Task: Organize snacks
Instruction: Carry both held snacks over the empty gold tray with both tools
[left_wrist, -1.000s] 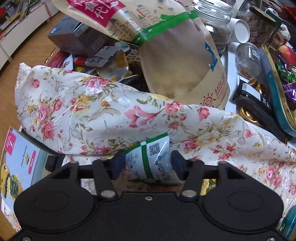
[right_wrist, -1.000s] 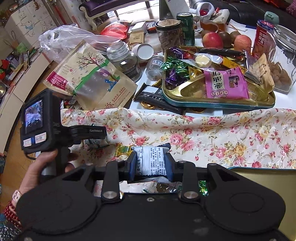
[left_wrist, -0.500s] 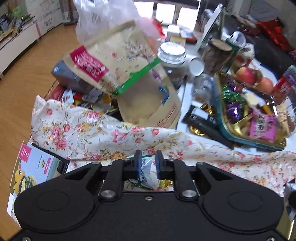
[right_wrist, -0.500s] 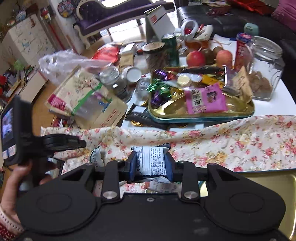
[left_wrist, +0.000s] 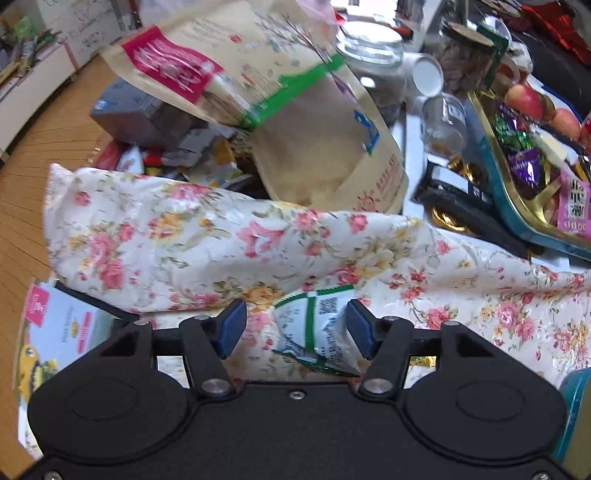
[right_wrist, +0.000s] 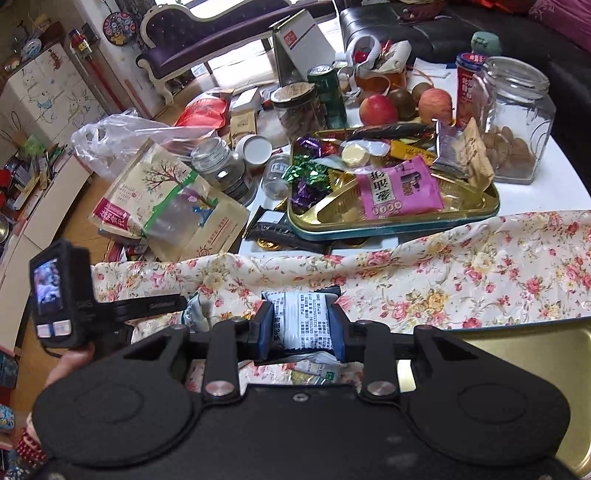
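Two snack packets are shown, one at each gripper. From the left wrist camera, the left gripper (left_wrist: 293, 328) is seen with its jaws opening; a white-and-green packet (left_wrist: 317, 332) sits between the blue pads (left_wrist: 231, 326), leaning against the right-hand pad and clear of the other, so it is judged to be released onto the floral cloth (left_wrist: 221, 236) and not gripped. A large kraft pouch (left_wrist: 295, 110) is propped behind the cloth, beside a gold tray (left_wrist: 517, 206) of sweets. From the right wrist camera, the right gripper (right_wrist: 301, 325) is seen clenched on a white printed packet (right_wrist: 301, 319), both pads pressed flat on its sides, which is judged to keep it steady for carrying. The tray (right_wrist: 369, 227) is seen beyond the cloth (right_wrist: 480, 273), already partly filled with wrapped sweets and a pink packet (right_wrist: 399, 188); a second gold tin (right_wrist: 535, 350) lies close at the lower right, possibly as the destination.
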